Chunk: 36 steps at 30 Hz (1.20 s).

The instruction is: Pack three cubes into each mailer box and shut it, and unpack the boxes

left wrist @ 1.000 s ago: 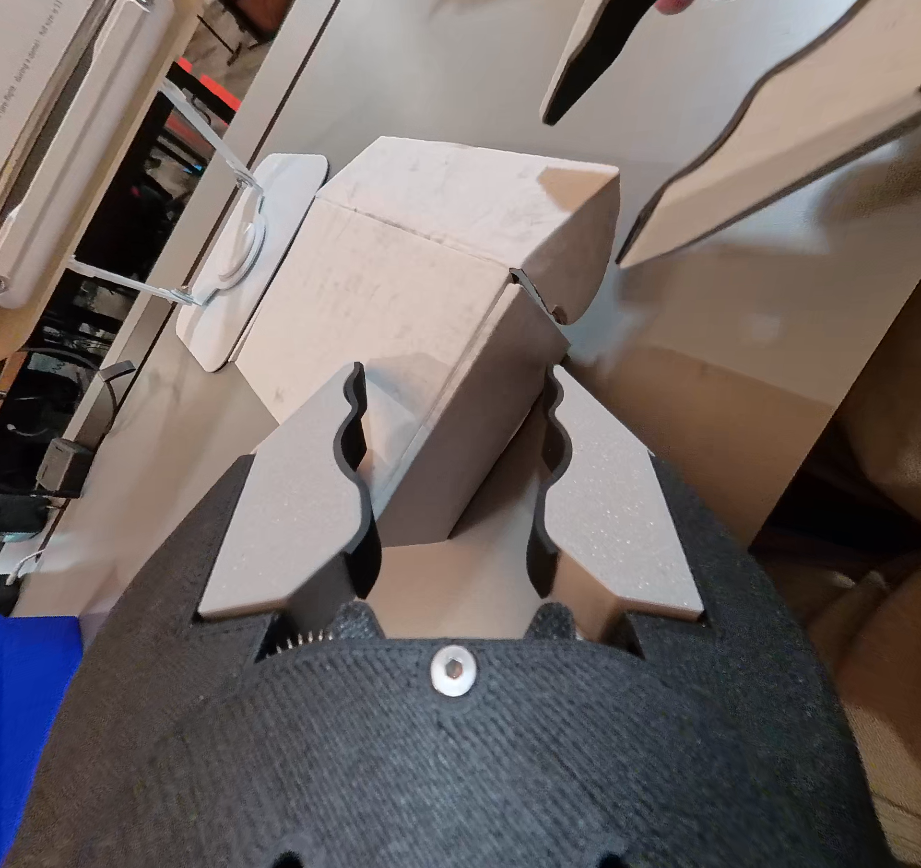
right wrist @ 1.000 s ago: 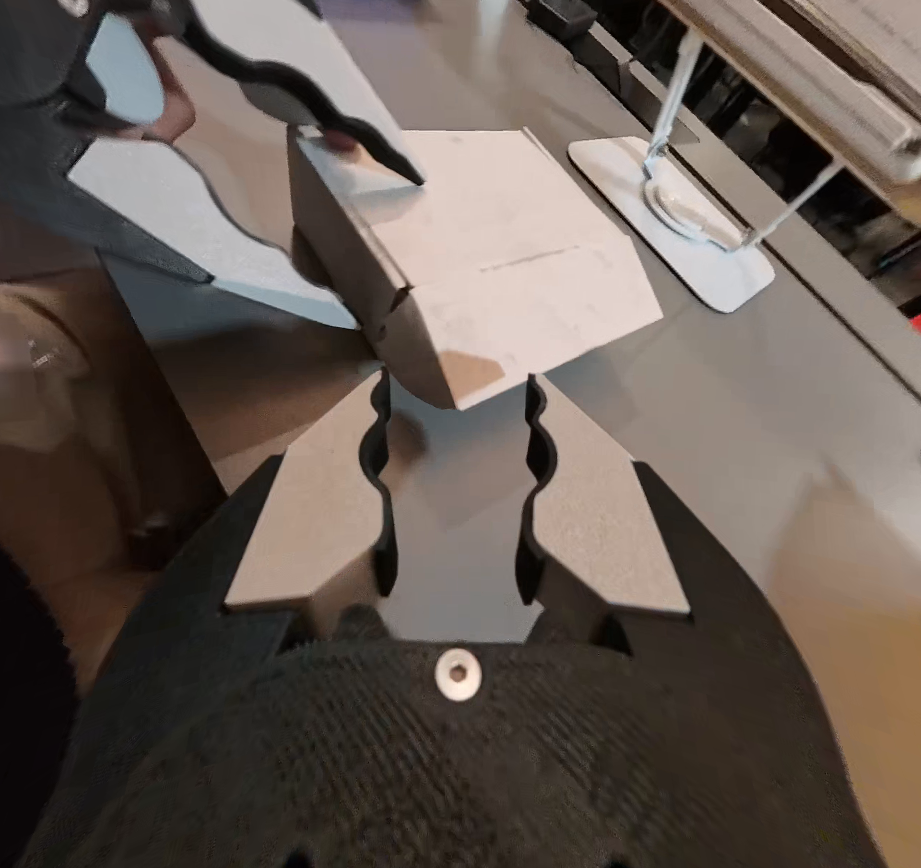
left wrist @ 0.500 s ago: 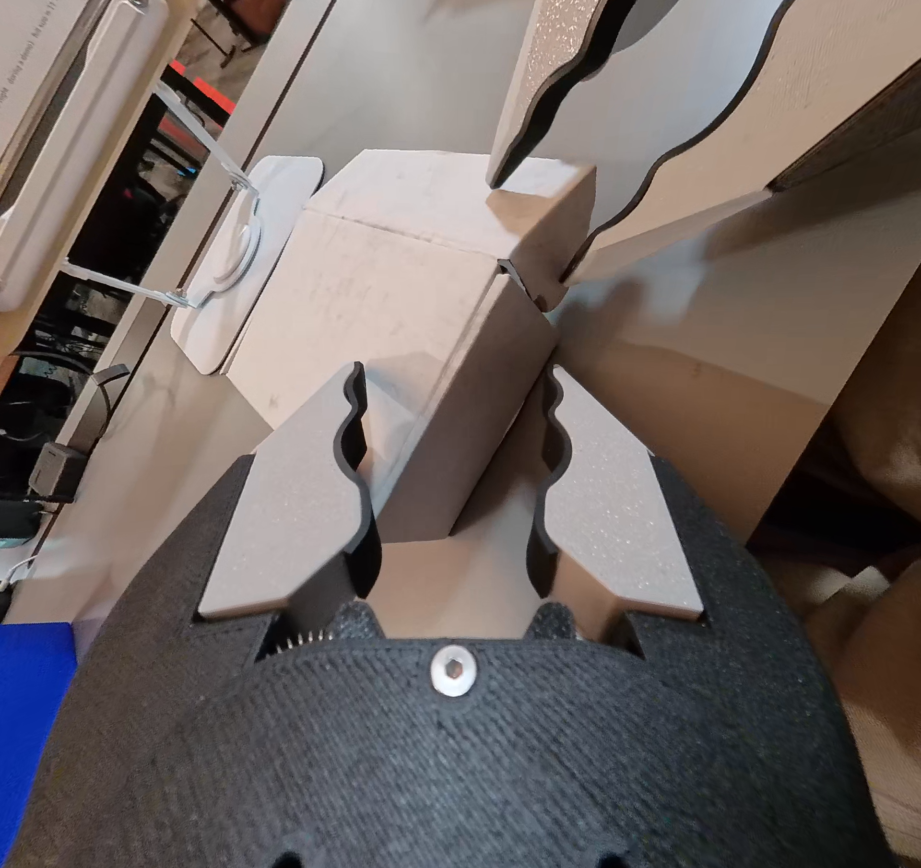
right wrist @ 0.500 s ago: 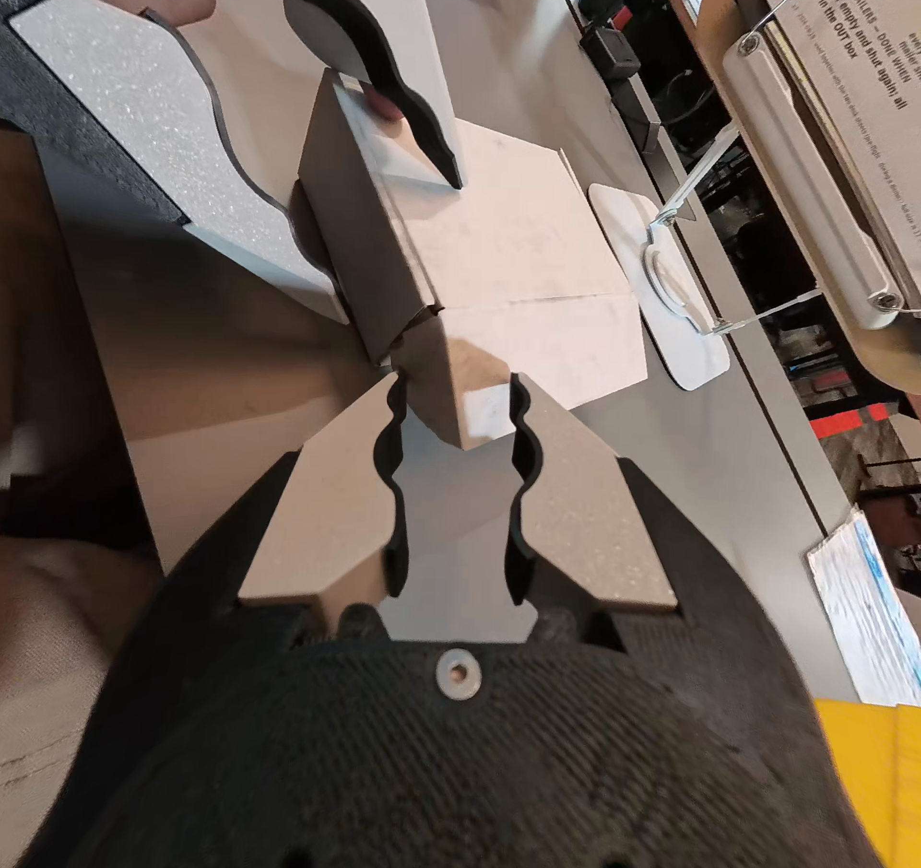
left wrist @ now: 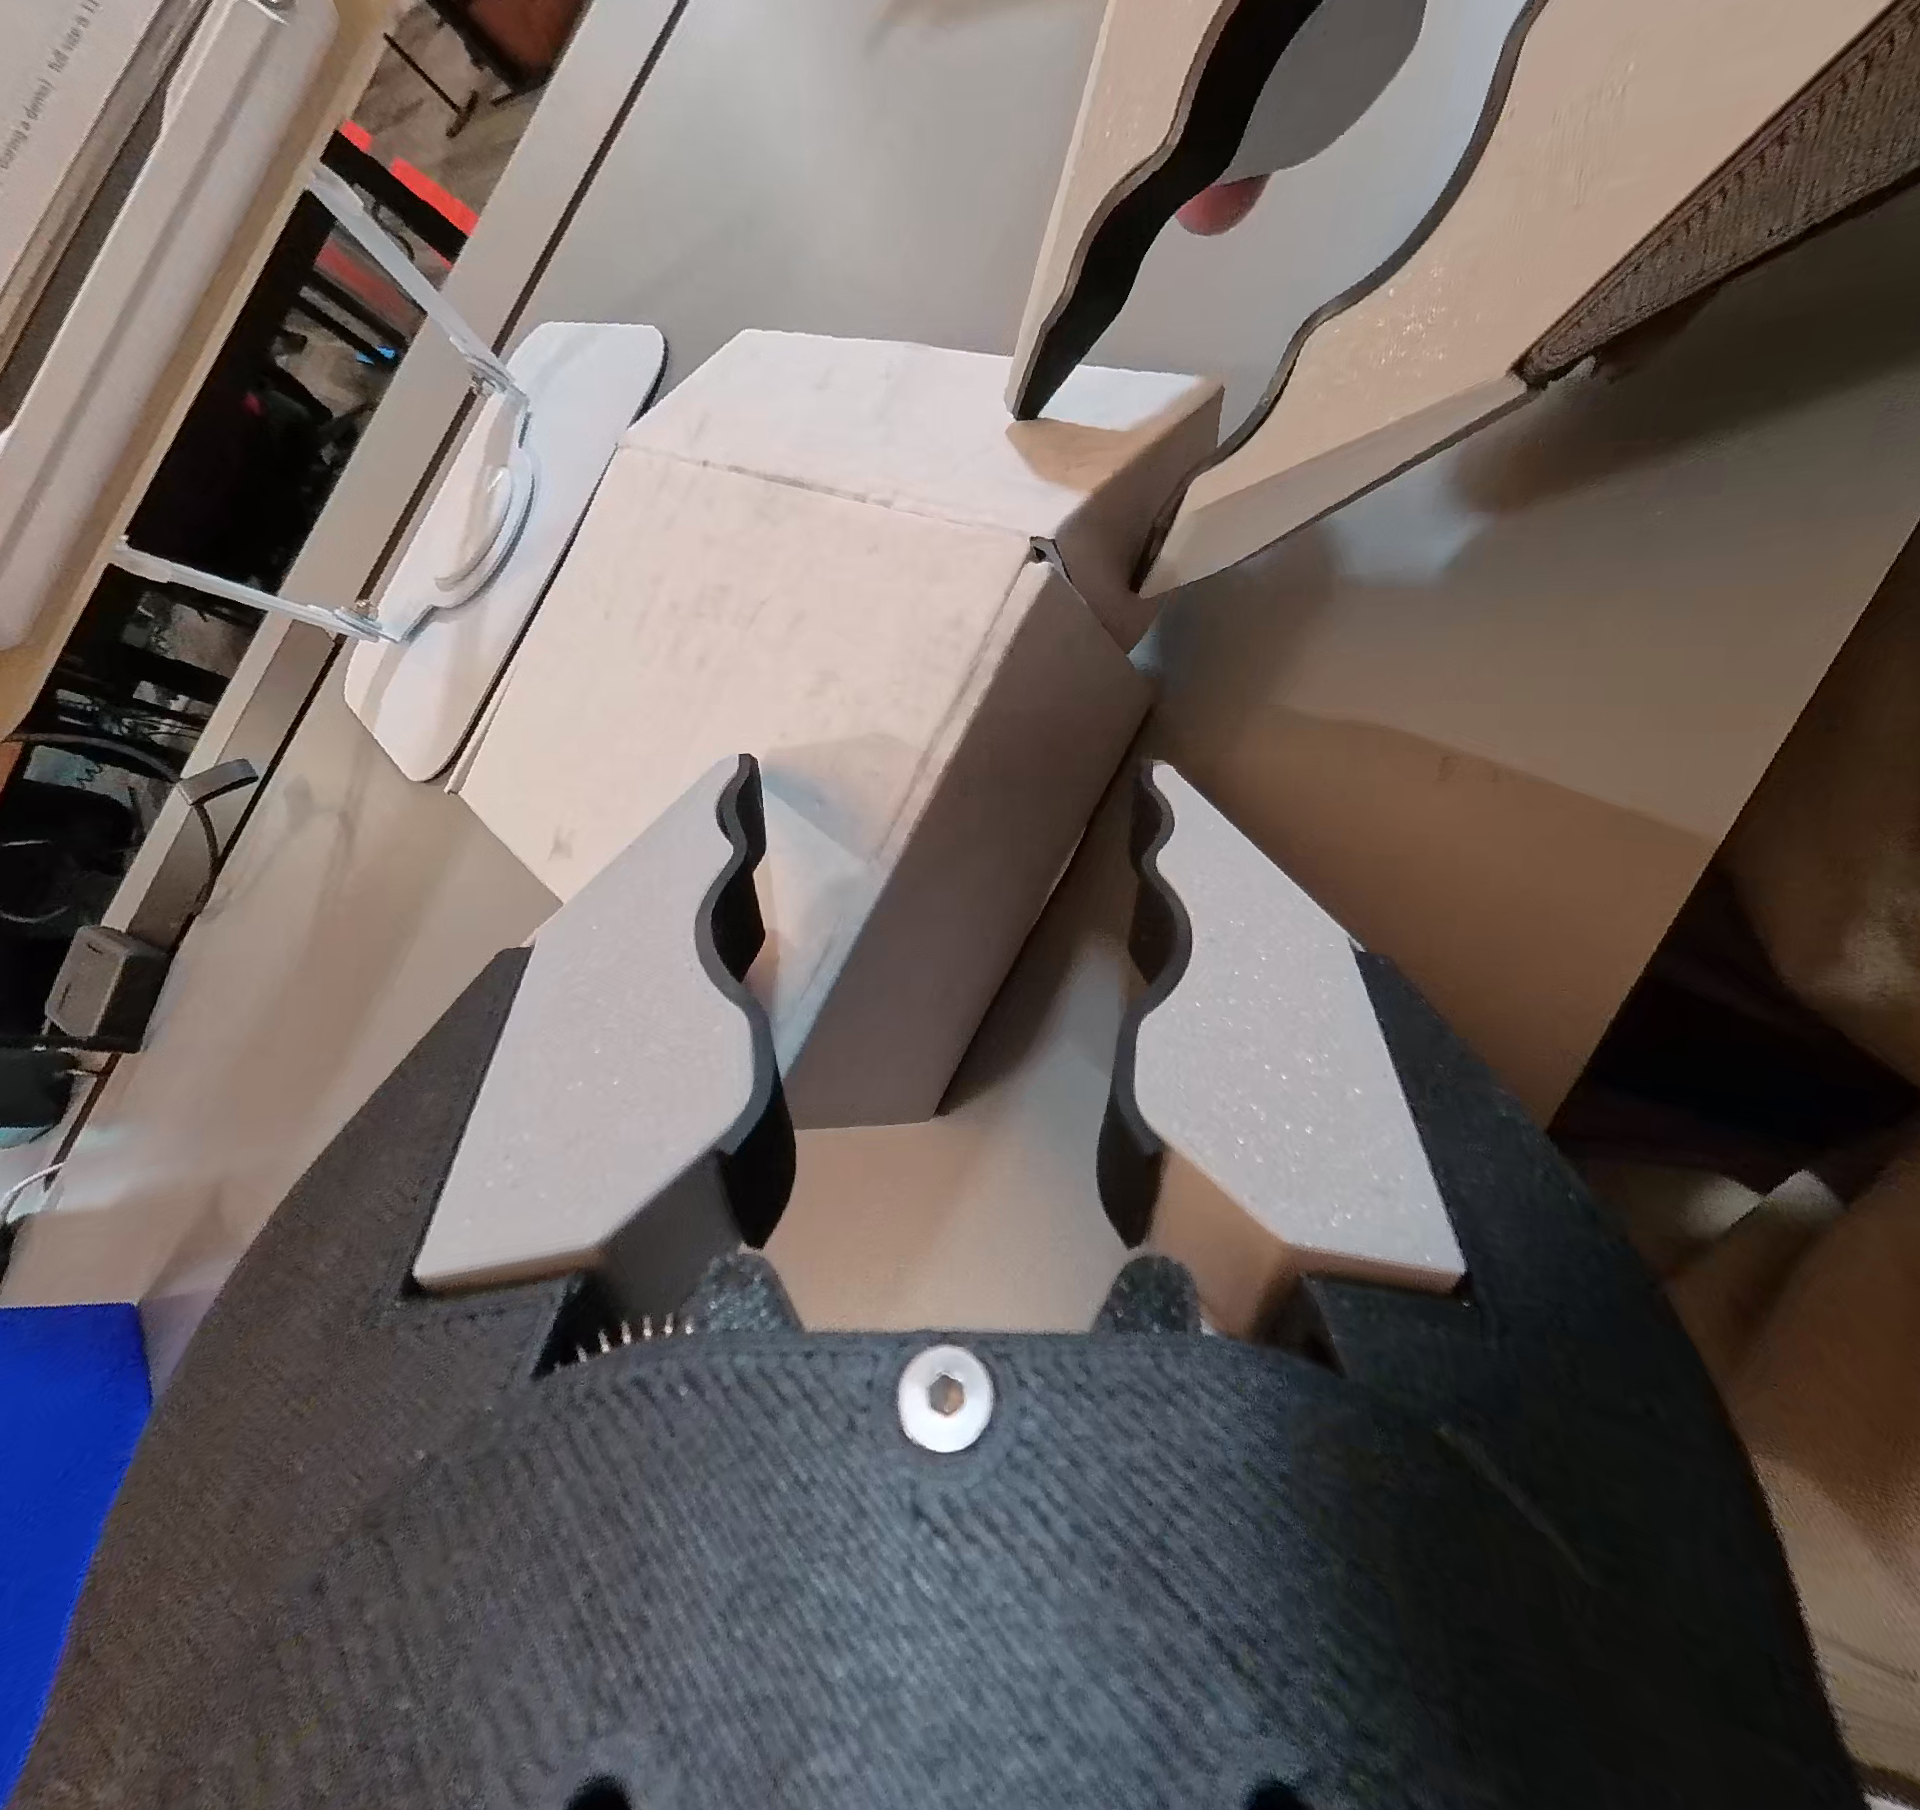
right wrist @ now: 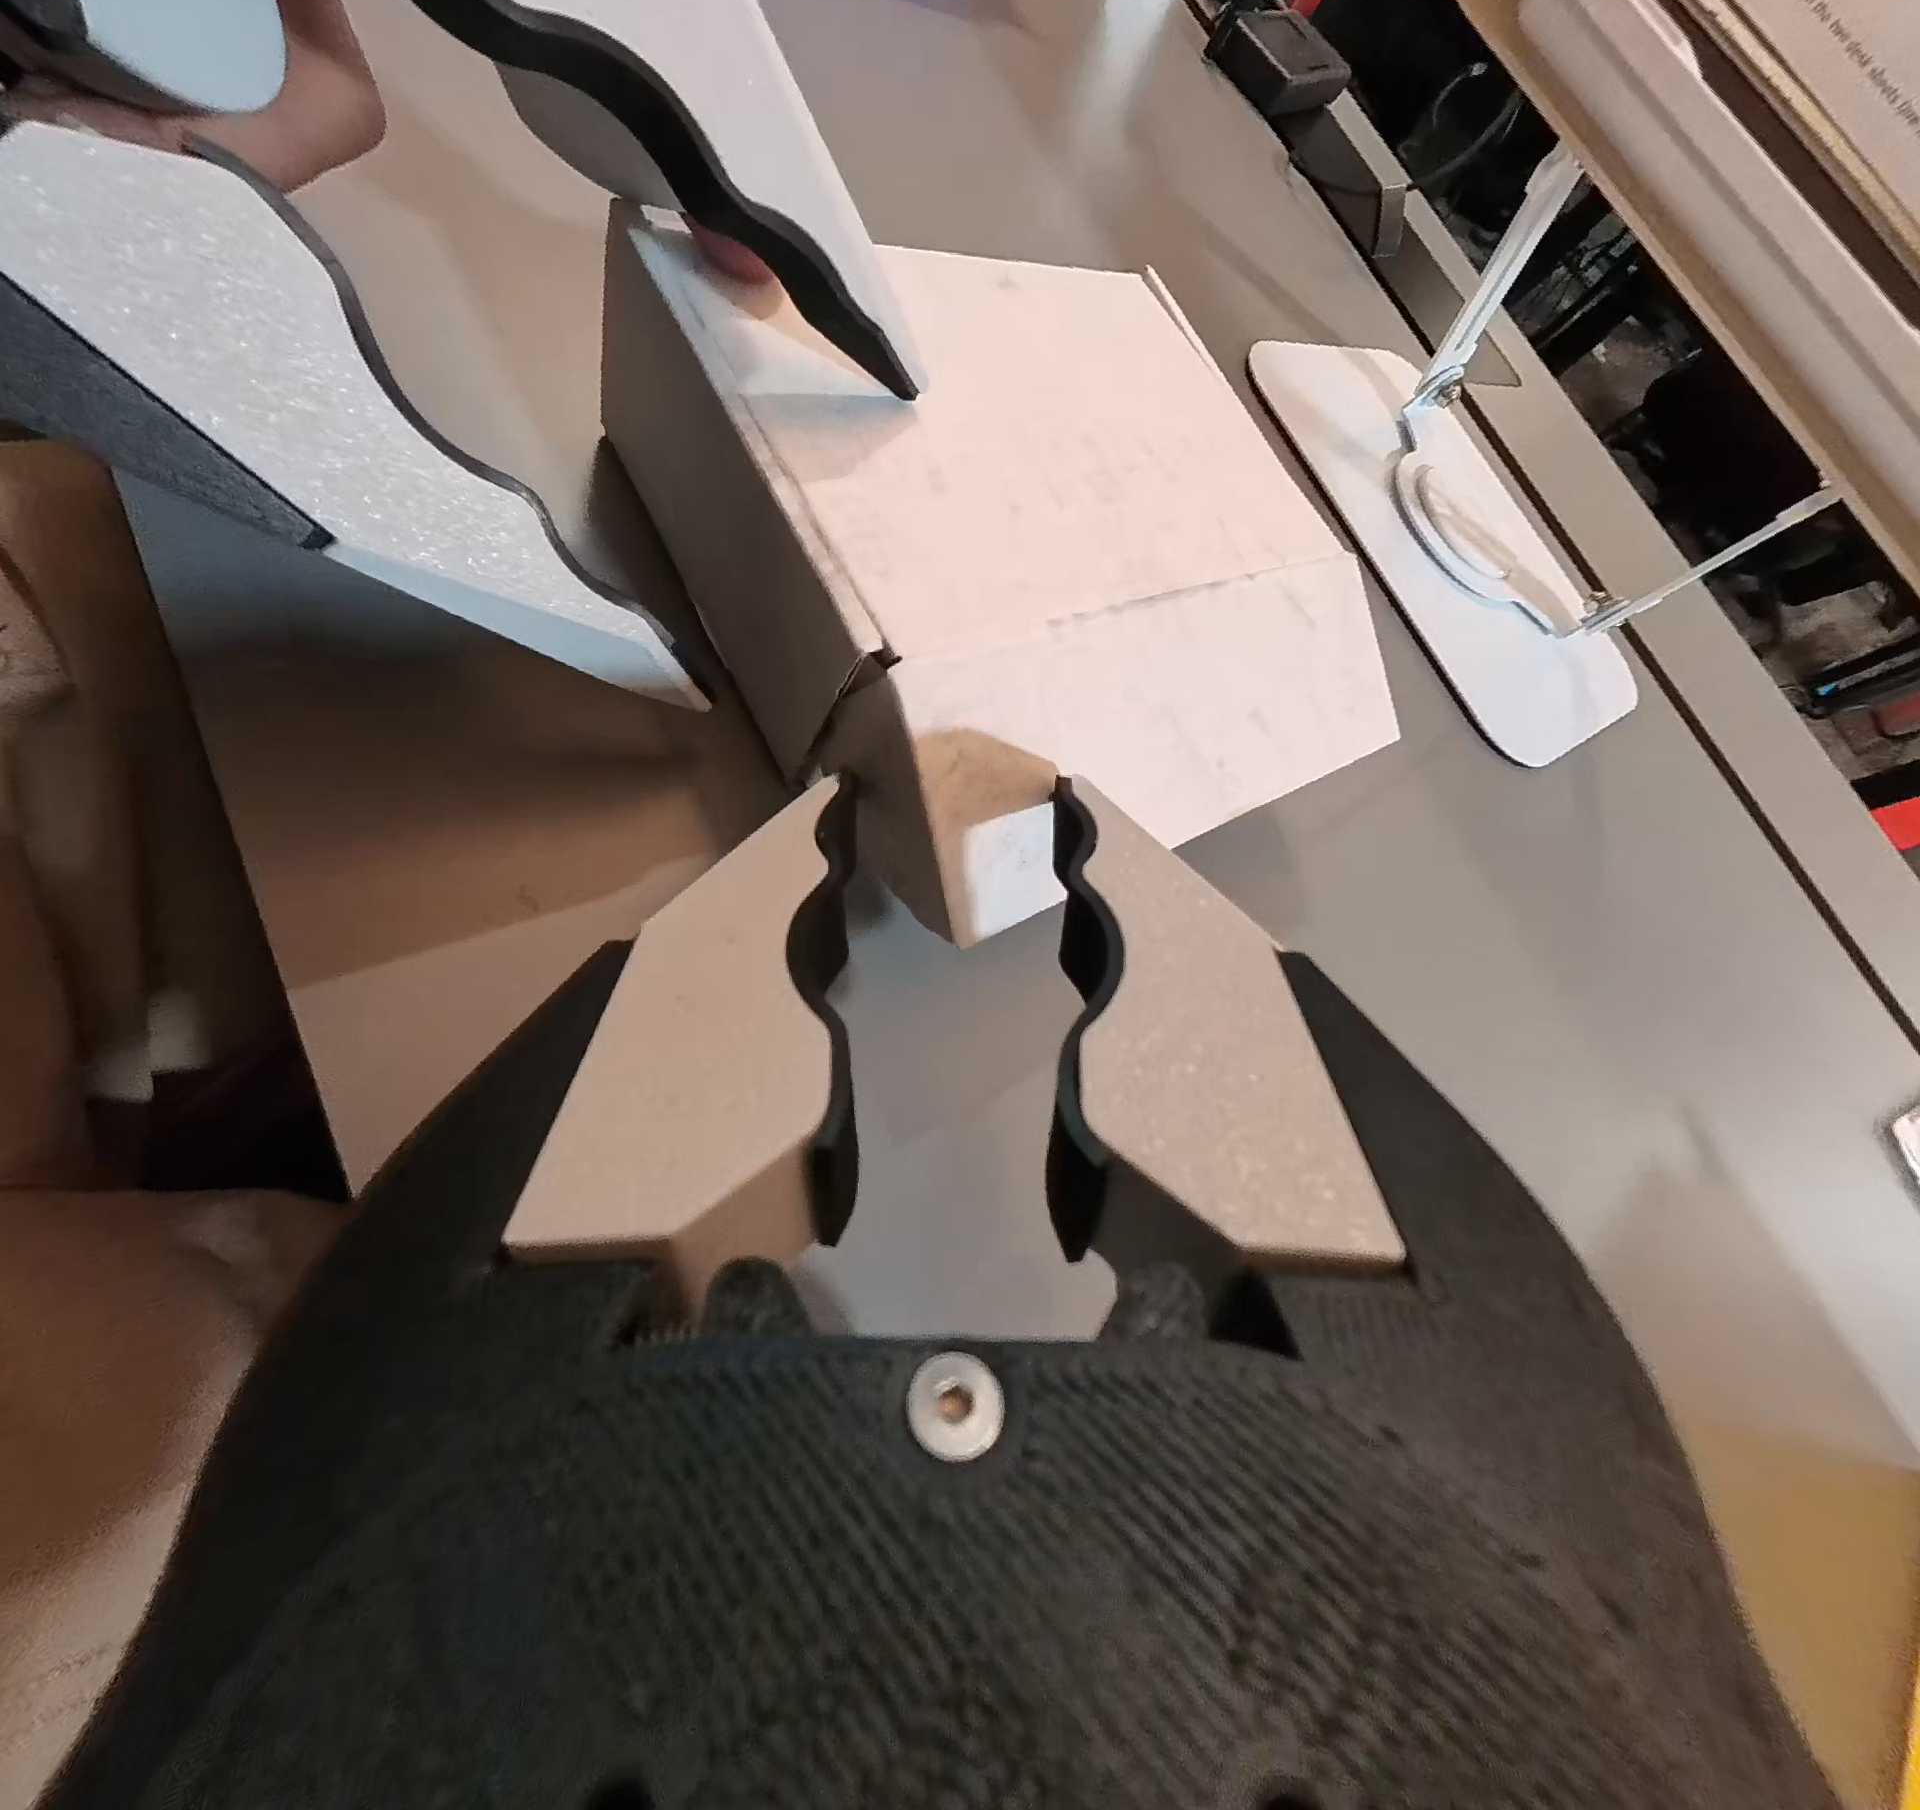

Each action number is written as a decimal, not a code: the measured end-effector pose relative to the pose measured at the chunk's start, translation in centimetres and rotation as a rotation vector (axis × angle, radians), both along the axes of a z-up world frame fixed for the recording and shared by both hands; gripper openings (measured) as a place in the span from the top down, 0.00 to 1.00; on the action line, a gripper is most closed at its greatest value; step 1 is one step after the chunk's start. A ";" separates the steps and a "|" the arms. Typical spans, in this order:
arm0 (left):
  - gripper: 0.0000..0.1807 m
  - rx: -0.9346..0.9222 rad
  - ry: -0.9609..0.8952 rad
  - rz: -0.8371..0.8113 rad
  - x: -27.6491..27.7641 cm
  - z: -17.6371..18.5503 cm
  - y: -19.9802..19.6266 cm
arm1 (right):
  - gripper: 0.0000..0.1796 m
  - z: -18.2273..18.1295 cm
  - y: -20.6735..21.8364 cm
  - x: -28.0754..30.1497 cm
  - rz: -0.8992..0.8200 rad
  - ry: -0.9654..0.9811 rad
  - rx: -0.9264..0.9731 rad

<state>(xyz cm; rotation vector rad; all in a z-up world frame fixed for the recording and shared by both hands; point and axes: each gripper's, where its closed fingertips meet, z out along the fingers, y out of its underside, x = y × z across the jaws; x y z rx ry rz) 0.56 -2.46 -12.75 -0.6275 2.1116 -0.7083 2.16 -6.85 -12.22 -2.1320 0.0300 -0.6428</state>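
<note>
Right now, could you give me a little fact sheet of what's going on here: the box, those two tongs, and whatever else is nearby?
box: white cardboard mailer box, lid down, on a grey table
left tongs: open, straddling one end corner of the box
right tongs: open, straddling the opposite end corner
cubes: none visible
nearby: white stand base beyond the box
blue item: at table edge, unclear what

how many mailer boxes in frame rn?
1. The white mailer box sits closed on the grey table, beside the stand base, its near corners between both open hand-held grippers. Others may be out of view.
</note>
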 end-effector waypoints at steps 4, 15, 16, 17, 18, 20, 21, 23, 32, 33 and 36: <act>0.61 0.000 0.003 -0.001 0.0 0.0 0.0 | 0.79 0.0 0.1 0.0 -0.002 0.032 0.022; 0.66 -0.407 0.005 0.038 0.6 3.3 0.7 | 0.80 0.1 0.1 0.1 0.002 0.074 0.059; 0.67 -0.465 0.011 0.078 1.0 3.6 1.5 | 0.80 0.1 0.1 0.1 0.003 0.071 0.059; 0.67 -0.513 0.032 0.132 1.5 3.6 2.5 | 0.80 0.1 0.2 0.1 0.005 0.069 0.059; 0.67 -0.559 0.072 0.172 1.8 3.3 3.2 | 0.80 0.1 0.2 0.1 0.006 0.069 0.060; 0.66 -0.646 0.184 0.197 1.9 2.2 3.4 | 0.80 0.1 0.2 0.1 0.006 0.074 0.065; 0.68 -0.686 0.174 0.196 2.1 2.5 3.4 | 0.80 0.1 0.2 0.2 0.003 0.078 0.067; 0.73 -0.674 0.169 0.221 2.3 2.4 3.8 | 0.80 0.1 0.2 0.2 0.001 0.092 0.072; 0.91 -0.577 0.163 0.188 1.8 1.9 2.9 | 0.80 -0.3 0.4 0.3 0.019 0.136 0.069; 0.91 -0.584 0.166 0.186 1.8 1.9 2.9 | 0.80 -0.4 0.4 0.3 0.023 0.146 0.072; 0.93 -0.596 0.176 0.189 1.8 2.0 2.9 | 0.81 -0.4 0.5 0.3 0.036 0.194 0.080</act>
